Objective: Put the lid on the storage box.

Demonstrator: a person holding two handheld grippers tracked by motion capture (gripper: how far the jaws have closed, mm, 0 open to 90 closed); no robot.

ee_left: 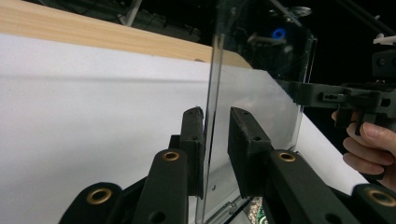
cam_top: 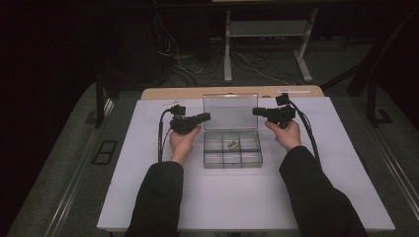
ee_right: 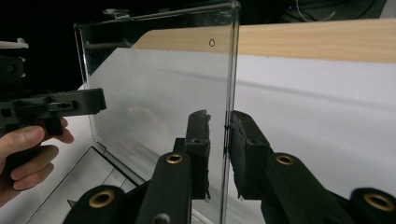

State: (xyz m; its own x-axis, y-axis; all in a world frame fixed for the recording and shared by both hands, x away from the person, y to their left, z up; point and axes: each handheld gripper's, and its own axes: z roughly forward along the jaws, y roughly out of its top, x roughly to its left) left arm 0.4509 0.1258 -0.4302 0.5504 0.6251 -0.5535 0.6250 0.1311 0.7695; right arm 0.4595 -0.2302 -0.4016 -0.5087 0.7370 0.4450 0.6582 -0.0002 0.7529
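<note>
A clear plastic compartment box [cam_top: 232, 164] lies mid-table with its lid [cam_top: 230, 111] standing upright. A small greenish item [cam_top: 231, 144] sits in one of the middle compartments. My left gripper [cam_top: 206, 116] reaches in from the left, and its jaws straddle the lid's left edge [ee_left: 212, 93]. One pad [ee_left: 194, 135] lies against the lid, while a gap shows at the other. My right gripper [cam_top: 256, 111] straddles the lid's right edge [ee_right: 231, 70] in the same way, with a gap at one pad [ee_right: 198, 135]. Each gripper [ee_left: 215, 116] [ee_right: 219, 119] also sees the other across the lid.
The box rests on a white mat [cam_top: 148, 187] over a wooden tabletop [cam_top: 168, 93], whose far edge lies just behind the lid. Cables [cam_top: 183, 64] and metal desk legs [cam_top: 228, 49] lie on the dark floor beyond. The person's dark sleeves [cam_top: 158, 197] reach in from the near edge.
</note>
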